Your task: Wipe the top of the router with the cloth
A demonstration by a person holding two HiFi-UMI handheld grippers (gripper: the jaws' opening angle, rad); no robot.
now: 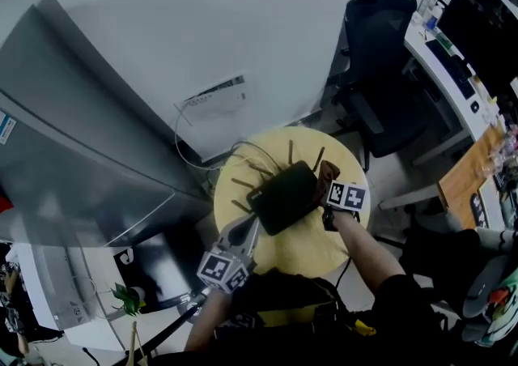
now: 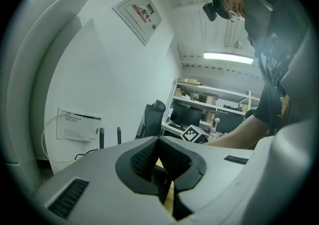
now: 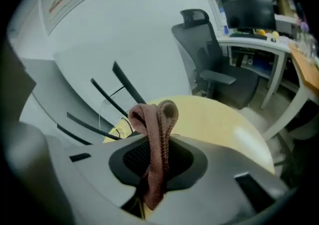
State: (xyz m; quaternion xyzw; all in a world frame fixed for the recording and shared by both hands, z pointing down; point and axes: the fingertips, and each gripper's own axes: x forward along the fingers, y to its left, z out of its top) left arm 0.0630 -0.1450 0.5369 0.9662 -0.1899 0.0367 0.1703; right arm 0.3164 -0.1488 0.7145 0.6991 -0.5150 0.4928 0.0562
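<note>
right gripper [image 3: 158, 144] clamps the brown cloth [image 3: 152, 119] at the black router's [image 1: 283, 197] right edge on the round yellow table [image 1: 324, 244]; left gripper [image 1: 241, 233], jaws closed on nothing, sits by its near corner. most wiping seemingly remains.

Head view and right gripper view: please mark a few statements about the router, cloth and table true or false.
1. The right claw is shut on a brown cloth. True.
2. The router lies on a square white table. False: the table is round and yellow.
3. The router's antennas stick out towards the wall. True.
4. In the head view, the office chair stands left of the table. False: the office chair is at the upper right.
</note>
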